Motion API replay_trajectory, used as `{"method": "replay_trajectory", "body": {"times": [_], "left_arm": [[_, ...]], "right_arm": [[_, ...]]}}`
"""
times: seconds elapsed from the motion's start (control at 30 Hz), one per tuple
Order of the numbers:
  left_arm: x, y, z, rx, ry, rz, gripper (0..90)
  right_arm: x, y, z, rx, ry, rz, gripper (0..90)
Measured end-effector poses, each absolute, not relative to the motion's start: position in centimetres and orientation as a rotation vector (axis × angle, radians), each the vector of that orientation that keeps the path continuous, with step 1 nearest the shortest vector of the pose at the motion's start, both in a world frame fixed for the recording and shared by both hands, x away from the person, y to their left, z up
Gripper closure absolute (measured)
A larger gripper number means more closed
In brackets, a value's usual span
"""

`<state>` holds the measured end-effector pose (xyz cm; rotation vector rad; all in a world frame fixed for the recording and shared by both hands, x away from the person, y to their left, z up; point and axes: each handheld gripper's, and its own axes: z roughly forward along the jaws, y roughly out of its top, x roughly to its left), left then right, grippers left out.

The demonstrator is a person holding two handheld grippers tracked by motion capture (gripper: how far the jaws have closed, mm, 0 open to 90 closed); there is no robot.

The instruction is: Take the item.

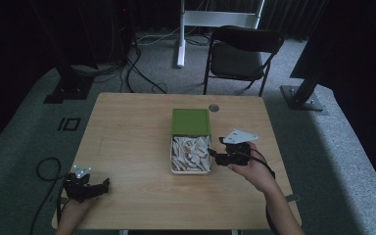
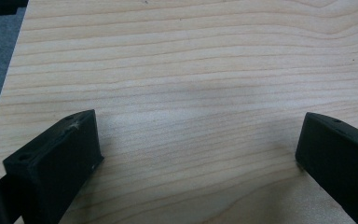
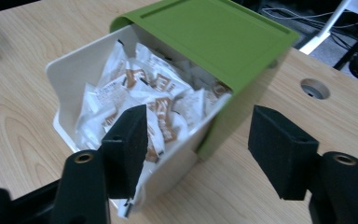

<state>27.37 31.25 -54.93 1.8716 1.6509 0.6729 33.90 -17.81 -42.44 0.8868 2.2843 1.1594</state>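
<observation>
- High view: a white box (image 1: 191, 155) full of small packets (image 1: 188, 152) sits mid-table (image 1: 127, 142), its green lid (image 1: 191, 121) slid back over the far half; the right gripper (image 1: 214, 155) is at the box's right wall; the left gripper (image 1: 100, 188) rests well apart near the table's front left corner.
- Left gripper view: jaws wide apart over bare wood, holding nothing; this hand looks idle.
- Right gripper view: the jaws stand part open and straddle the box's near wall, one inside over the packets (image 3: 140, 93), one outside; whether a packet is pinched I cannot tell; the lid (image 3: 209, 37) covers the far half.
- Judgement: the step is reaching for a packet; next comes closing on one and lifting clear of the wall.
</observation>
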Motion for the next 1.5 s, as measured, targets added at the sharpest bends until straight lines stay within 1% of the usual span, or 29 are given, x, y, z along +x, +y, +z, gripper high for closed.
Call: {"method": "replay_trajectory", "body": {"times": [0.13,0.3,0.43,0.5,0.57,0.6,0.77,1.2,1.27,1.37,1.4,1.5], "left_arm": [[27.4,31.2,-54.9,1.869,1.651,0.673,0.7],[27.4,31.3,-54.9,1.873,1.649,0.675,0.7],[27.4,31.3,-54.9,1.873,1.649,0.675,0.7],[27.4,31.3,-54.9,1.874,1.649,0.673,0.7],[27.4,31.3,-54.9,1.874,1.650,0.673,0.7],[27.4,31.3,-54.9,1.871,1.650,0.674,0.7],[27.4,31.3,-54.9,1.871,1.650,0.673,0.7],[27.4,31.3,-54.9,1.874,1.651,0.672,0.7],[27.4,31.3,-54.9,1.872,1.651,0.672,0.7],[27.4,31.3,-54.9,1.874,1.651,0.672,0.7],[27.4,31.3,-54.9,1.874,1.651,0.672,0.7],[27.4,31.2,-54.9,1.872,1.651,0.672,0.7]], "right_arm": [[34.0,-17.1,-42.5,0.863,2.306,1.156,41.9],[34.2,-15.7,-42.8,0.816,2.352,1.149,46.5],[34.4,-15.0,-43.2,0.809,2.379,1.140,48.0],[34.9,-14.5,-43.6,0.806,2.403,1.126,50.9],[35.0,-14.3,-43.8,0.805,2.411,1.123,51.1],[35.2,-14.0,-44.0,0.809,2.433,1.108,53.2],[35.7,-13.3,-44.5,0.804,2.450,1.073,55.5],[36.9,-12.0,-45.8,0.805,2.499,0.944,57.3],[37.1,-11.8,-46.0,0.803,2.510,0.928,60.3],[37.2,-11.6,-46.1,0.808,2.521,0.925,60.9],[37.3,-11.5,-46.2,0.797,2.529,0.900,63.0],[37.5,-11.4,-46.3,0.801,2.544,0.892,65.6]]}}
